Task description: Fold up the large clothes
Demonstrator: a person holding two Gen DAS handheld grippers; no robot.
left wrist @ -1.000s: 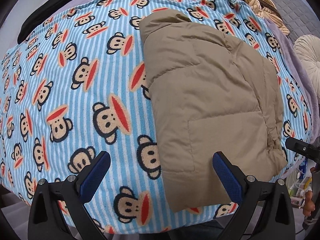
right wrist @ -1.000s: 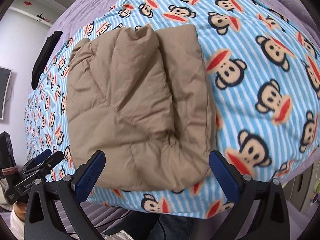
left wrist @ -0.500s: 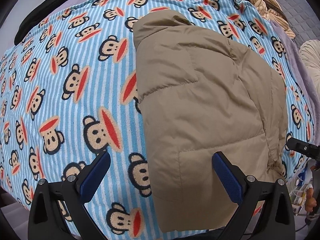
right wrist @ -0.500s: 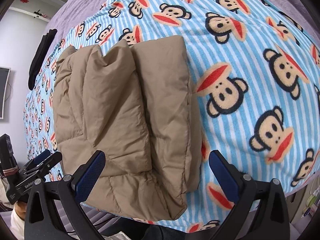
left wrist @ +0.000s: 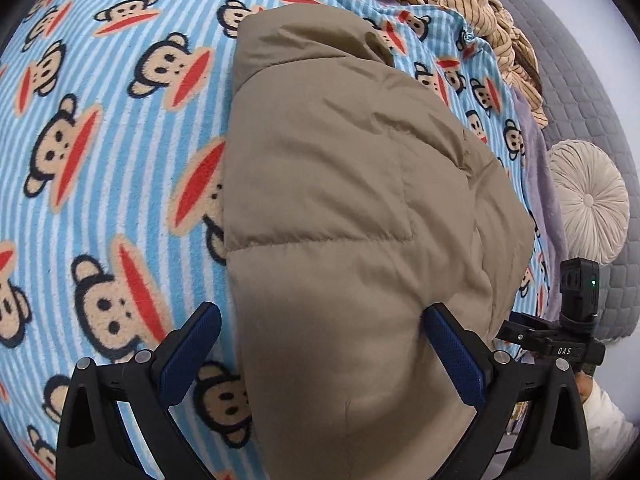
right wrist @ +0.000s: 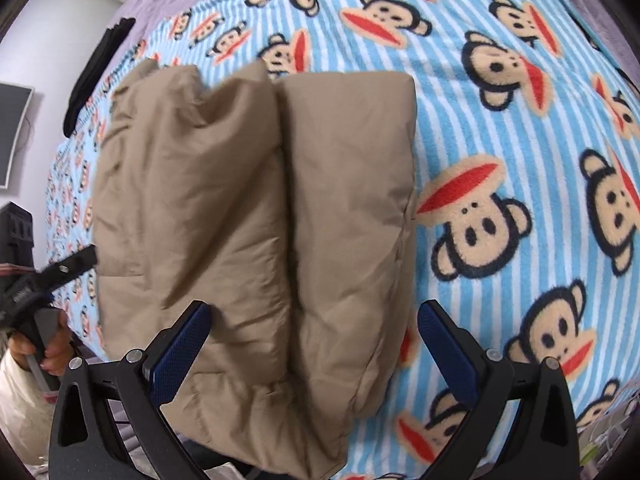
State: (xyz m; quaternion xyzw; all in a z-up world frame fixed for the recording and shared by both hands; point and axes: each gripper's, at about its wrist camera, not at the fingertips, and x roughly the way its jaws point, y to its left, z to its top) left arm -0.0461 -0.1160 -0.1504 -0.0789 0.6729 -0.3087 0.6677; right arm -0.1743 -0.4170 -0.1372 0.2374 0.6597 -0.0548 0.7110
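The tan puffer jacket (left wrist: 352, 208) is lying folded on the monkey-print blanket (left wrist: 100, 152) that is covering the bed, reaching down to the bed's near edge. From the right side, two padded folds are sitting side by side with a seam-like crease running between them. The left gripper (left wrist: 320, 356) is hovering over the jacket's near end with its jaws spread wide, gripping nothing. The right gripper (right wrist: 314, 352) is likewise standing wide apart over the jacket's near end, empty. Toward the bed's far corner a striped beige garment (left wrist: 472, 8) is lying bunched up at the blanket's edge. A round pleated cushion (left wrist: 588, 200) is resting off the bed's right side, and a black garment (right wrist: 96, 68) is lying along the far left edge.
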